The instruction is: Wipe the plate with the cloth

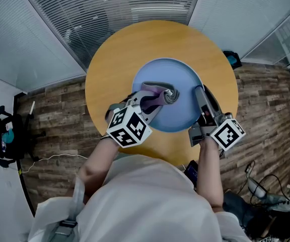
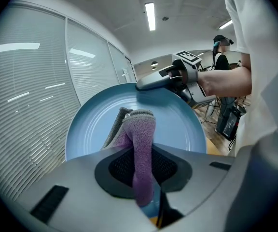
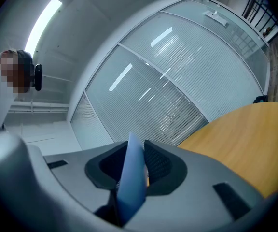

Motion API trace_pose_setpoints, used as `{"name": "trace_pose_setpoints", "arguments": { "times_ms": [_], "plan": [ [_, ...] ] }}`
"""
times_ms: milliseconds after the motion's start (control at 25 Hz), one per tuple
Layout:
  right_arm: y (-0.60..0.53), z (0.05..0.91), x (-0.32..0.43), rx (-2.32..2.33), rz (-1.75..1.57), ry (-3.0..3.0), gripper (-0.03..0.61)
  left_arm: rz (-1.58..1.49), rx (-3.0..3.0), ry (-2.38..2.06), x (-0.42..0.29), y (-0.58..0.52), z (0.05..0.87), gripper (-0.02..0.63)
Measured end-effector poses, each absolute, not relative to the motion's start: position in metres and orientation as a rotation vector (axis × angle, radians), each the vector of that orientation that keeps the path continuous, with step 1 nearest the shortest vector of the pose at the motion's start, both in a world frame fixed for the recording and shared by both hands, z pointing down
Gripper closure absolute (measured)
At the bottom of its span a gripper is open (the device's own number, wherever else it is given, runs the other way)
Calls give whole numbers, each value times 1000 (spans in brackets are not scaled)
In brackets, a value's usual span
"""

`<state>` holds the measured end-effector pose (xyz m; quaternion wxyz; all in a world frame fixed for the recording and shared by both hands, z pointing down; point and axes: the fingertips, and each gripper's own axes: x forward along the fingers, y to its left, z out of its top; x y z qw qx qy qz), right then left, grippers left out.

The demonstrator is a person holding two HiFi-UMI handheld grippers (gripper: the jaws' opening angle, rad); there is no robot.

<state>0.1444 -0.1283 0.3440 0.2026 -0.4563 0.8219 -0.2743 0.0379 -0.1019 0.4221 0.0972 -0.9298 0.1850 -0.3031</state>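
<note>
Over the table (image 1: 115, 69), a plate (image 1: 181, 82), clamped at its right rim in the right gripper (image 1: 200, 91). Against its face, left of centre, a cloth (image 1: 166, 95), pinched in the left gripper (image 1: 149, 100).

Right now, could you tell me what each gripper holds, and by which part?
The left gripper pinches the purple cloth by one end; the right gripper clamps the blue plate by its rim.

A round table (image 1: 116, 59) with a smooth orange-tan wooden top stands on a dark plank floor (image 1: 54, 120). The light blue plate (image 1: 185, 79) is over its middle, but whether it rests flat on the wood cannot be told.
</note>
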Motion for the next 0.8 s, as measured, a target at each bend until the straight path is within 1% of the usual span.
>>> {"name": "trace_pose_setpoints", "arguments": {
  "times_ms": [800],
  "plan": [
    [-130,347,136,-1284,-778,2311,477,-845,-2680,303,85,-65,410,543]
  ]
}}
